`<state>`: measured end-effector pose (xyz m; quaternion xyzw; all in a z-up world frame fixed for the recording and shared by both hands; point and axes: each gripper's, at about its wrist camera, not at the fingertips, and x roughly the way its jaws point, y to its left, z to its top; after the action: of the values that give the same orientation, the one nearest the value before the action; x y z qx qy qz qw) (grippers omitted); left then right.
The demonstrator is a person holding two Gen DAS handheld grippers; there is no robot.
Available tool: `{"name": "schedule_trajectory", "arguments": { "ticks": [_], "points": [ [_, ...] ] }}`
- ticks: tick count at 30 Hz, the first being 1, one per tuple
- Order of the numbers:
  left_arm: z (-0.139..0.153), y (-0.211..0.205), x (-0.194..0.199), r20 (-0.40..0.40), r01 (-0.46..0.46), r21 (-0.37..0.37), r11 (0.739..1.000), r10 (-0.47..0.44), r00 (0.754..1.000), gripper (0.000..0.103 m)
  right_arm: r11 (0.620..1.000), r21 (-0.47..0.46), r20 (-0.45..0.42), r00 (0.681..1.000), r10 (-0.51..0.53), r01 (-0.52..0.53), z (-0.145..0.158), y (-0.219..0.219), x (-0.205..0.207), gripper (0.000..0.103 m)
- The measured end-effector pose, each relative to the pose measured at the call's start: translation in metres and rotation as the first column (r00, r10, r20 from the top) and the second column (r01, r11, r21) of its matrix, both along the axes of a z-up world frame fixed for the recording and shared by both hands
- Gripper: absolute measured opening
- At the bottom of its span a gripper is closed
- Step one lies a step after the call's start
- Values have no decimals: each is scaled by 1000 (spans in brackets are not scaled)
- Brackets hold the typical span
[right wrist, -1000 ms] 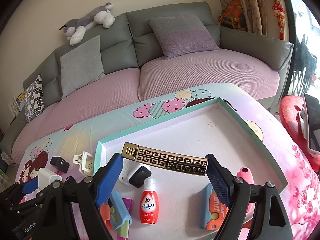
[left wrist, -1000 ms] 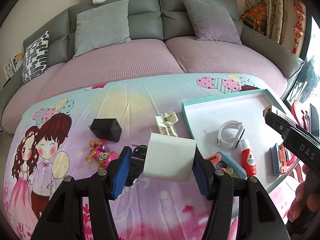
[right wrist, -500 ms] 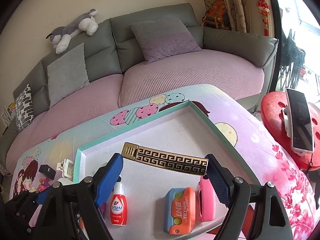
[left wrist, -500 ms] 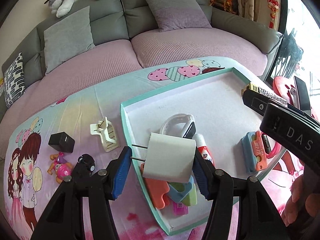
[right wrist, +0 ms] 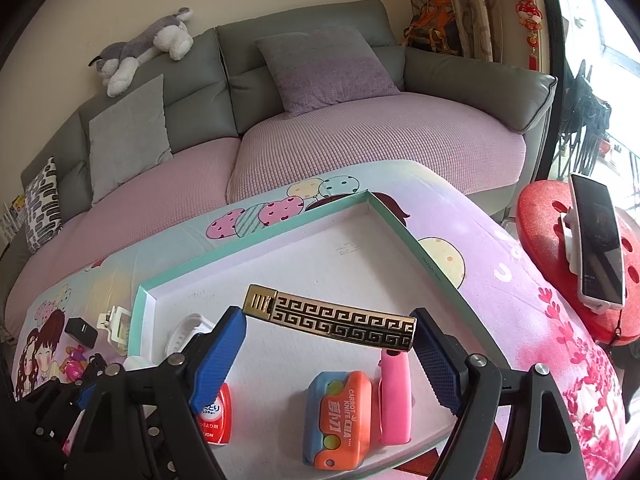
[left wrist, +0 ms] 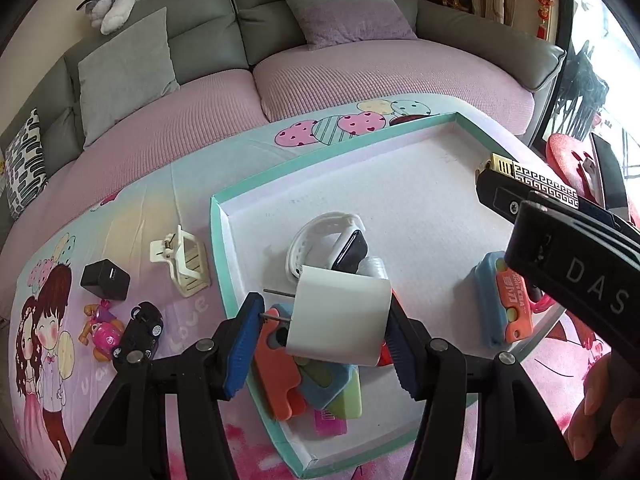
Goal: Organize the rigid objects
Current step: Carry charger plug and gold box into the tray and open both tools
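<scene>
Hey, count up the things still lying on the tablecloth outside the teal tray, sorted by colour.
Black: 2, the charger cube and the toy car
White: 1, the hair clip
Pink: 1, the toy figure
Total: 4

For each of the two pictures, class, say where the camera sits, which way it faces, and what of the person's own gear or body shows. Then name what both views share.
Left wrist: on the left gripper, looking forward and down over the tray; its fingers clamp a white charger; the right gripper and a hand show at right.
Right wrist: on the right gripper, facing the sofa; its fingers hold a gold-patterned bar; the left gripper shows lower left.
Shared: tray, sofa, bar, white watch, orange-blue knife toy.
</scene>
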<state>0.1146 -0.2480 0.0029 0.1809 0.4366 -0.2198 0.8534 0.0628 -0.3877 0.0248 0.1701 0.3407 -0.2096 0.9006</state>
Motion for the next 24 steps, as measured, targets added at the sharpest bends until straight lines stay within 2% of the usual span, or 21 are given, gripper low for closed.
{"name": "schedule_trajectory", "arguments": {
  "ticks": [15,24],
  "points": [
    [-6,-3,0,-17,-9,4,1000,9,1000,61,1000,-17,-48,999,15,-16,-8,3,6,85],
    [-2,-1,-2,4,0,-3,1000,0,1000,61,1000,-11,-77,997,1,-2,-14,0,7,85]
  ]
}}
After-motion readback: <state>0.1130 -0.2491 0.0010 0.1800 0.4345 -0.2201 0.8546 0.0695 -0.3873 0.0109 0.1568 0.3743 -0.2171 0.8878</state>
